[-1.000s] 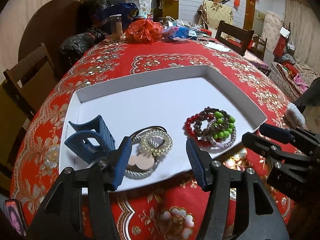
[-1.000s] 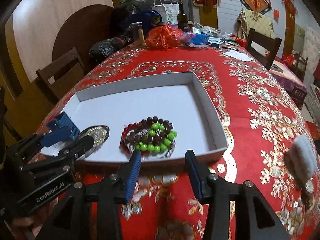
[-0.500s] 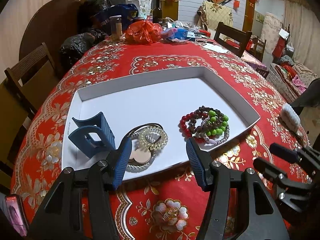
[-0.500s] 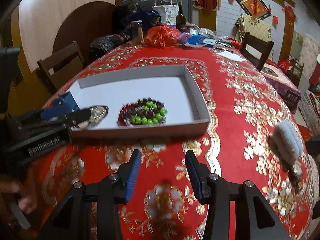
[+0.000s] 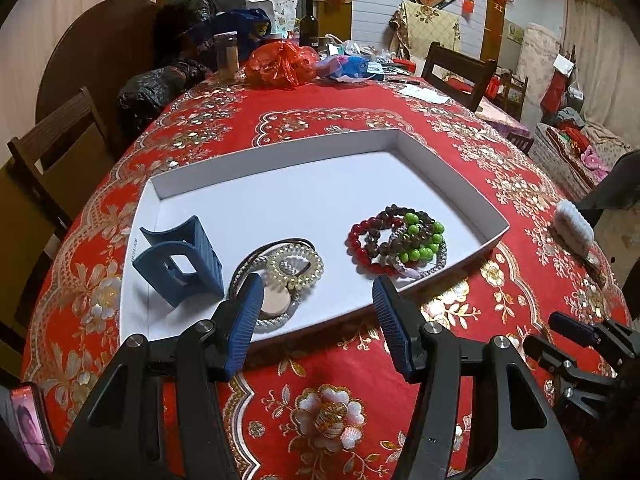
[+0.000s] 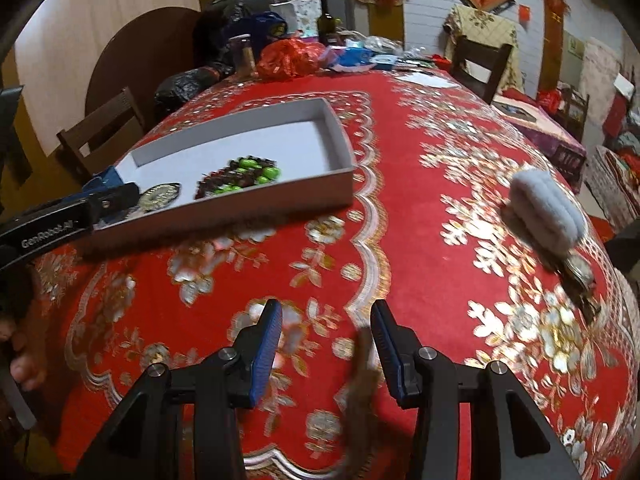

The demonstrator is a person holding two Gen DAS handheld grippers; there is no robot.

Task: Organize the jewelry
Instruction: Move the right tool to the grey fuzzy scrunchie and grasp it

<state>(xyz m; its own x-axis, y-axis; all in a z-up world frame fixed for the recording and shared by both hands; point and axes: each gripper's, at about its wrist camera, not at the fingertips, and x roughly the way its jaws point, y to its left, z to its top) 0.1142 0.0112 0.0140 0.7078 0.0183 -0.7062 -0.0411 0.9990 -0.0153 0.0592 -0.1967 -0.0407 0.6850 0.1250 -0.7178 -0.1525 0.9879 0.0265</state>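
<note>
A shallow white tray (image 5: 276, 156) sits on the red tablecloth. In it lie a blue claw hair clip (image 5: 180, 266), a pile of hair ties (image 5: 286, 270) and a heap of bead bracelets (image 5: 398, 240). A fluffy white hair clip (image 6: 546, 210) lies on the cloth to the right of the tray, also in the left wrist view (image 5: 574, 228). My left gripper (image 5: 316, 326) is open and empty at the tray's near edge. My right gripper (image 6: 326, 344) is open and empty over the cloth, well short of the fluffy clip. The tray also shows in the right wrist view (image 6: 280, 196).
Bags, a bottle (image 5: 308, 26) and clutter crowd the table's far end. Wooden chairs (image 5: 52, 148) stand at the left and far right. A phone (image 5: 30, 420) lies at the near left edge. A blurred brown thing (image 6: 360, 392) shows beside the right gripper's finger.
Both grippers have drawn back from the tray. The right gripper has pulled back further and swung right, toward the fluffy white clip. Both stay open.
</note>
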